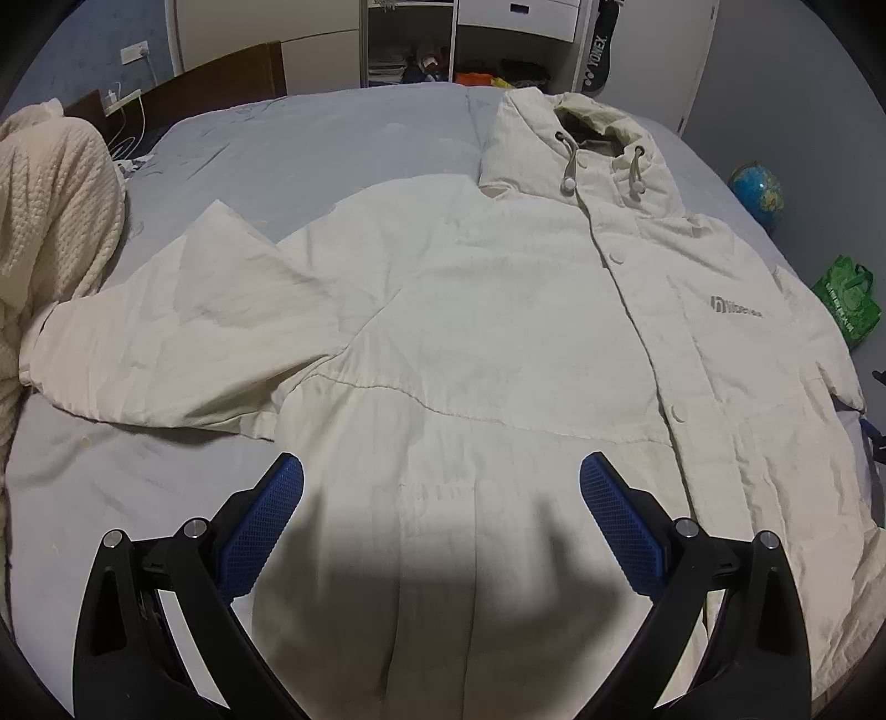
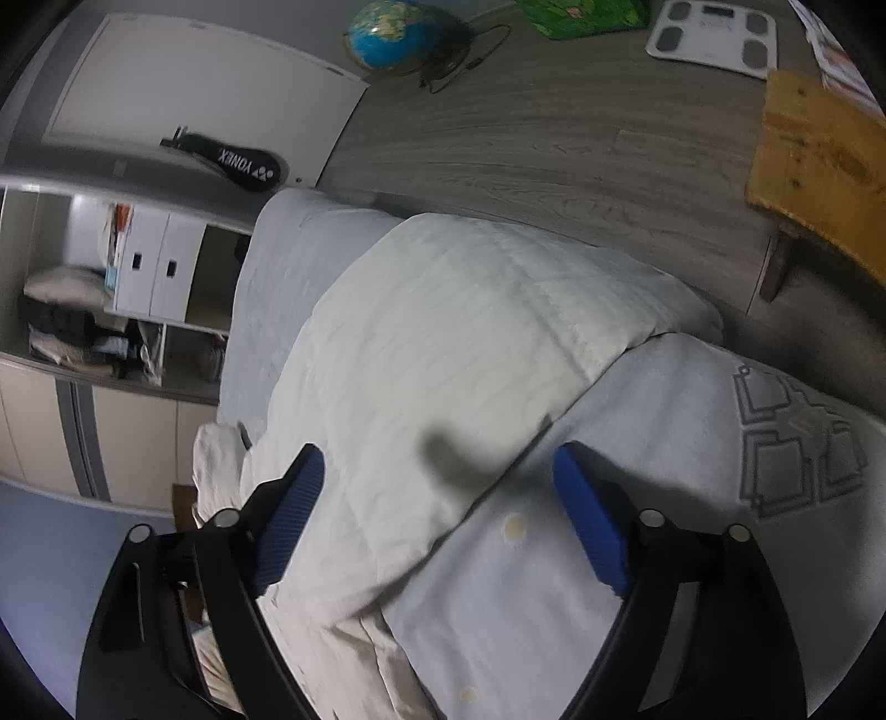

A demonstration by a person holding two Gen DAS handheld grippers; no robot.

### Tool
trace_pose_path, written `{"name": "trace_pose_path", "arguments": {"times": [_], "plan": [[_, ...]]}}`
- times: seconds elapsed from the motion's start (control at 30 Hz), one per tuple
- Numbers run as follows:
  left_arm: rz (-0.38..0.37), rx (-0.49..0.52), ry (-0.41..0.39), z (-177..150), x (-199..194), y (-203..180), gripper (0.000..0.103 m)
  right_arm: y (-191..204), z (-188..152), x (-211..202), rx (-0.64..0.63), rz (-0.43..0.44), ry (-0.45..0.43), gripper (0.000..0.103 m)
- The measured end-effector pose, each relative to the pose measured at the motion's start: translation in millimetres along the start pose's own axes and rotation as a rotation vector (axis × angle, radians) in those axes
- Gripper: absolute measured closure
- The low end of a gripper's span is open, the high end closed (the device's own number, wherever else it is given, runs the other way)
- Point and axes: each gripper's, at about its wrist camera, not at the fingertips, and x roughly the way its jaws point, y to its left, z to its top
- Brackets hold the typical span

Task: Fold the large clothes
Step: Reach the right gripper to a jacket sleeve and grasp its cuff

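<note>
A large cream hooded jacket [image 1: 470, 310] lies front up and spread flat on the bed, hood at the far side, one sleeve [image 1: 166, 343] stretched out to the left. My left gripper [image 1: 441, 479] is open and empty, hovering over the jacket's lower front. In the right wrist view the jacket's other sleeve [image 2: 443, 343] hangs over the bed's edge. My right gripper [image 2: 438, 471] is open and empty just above that sleeve, where it meets the sheet.
The bed has a light blue sheet [image 1: 332, 138]. A cream knitted blanket [image 1: 50, 210] lies at the left. Beside the bed on the floor are a globe [image 2: 393, 30], a green bag [image 1: 847, 299], a scale [image 2: 714, 33] and a wooden stool [image 2: 819, 177]. Shelves [image 2: 138, 277] stand beyond.
</note>
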Motion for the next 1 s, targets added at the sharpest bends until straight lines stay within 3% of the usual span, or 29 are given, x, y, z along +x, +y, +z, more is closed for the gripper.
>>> {"name": "trace_pose_path", "arguments": {"times": [0.13, 0.33, 0.5, 0.7, 1.0], "plan": [[0.001, 0.012, 0.003, 4, 3, -5, 0.007, -5, 6, 7, 0.024, 0.023, -0.02, 0.024], [0.002, 0.039, 0.018, 6, 8, -12, 0.007, -7, 19, 11, 0.097, 0.069, -0.08, 0.032], [-0.001, 0.066, 0.017, 8, 9, -18, 0.007, -16, 22, 14, 0.16, 0.048, -0.123, 0.082], [-0.002, 0.076, 0.012, 9, 10, -20, 0.007, -8, 14, 5, 0.143, 0.07, -0.183, 0.095], [-0.016, 0.049, -0.01, 11, 1, -16, 0.007, 78, -3, -24, -0.028, 0.216, -0.224, 0.099]]}}
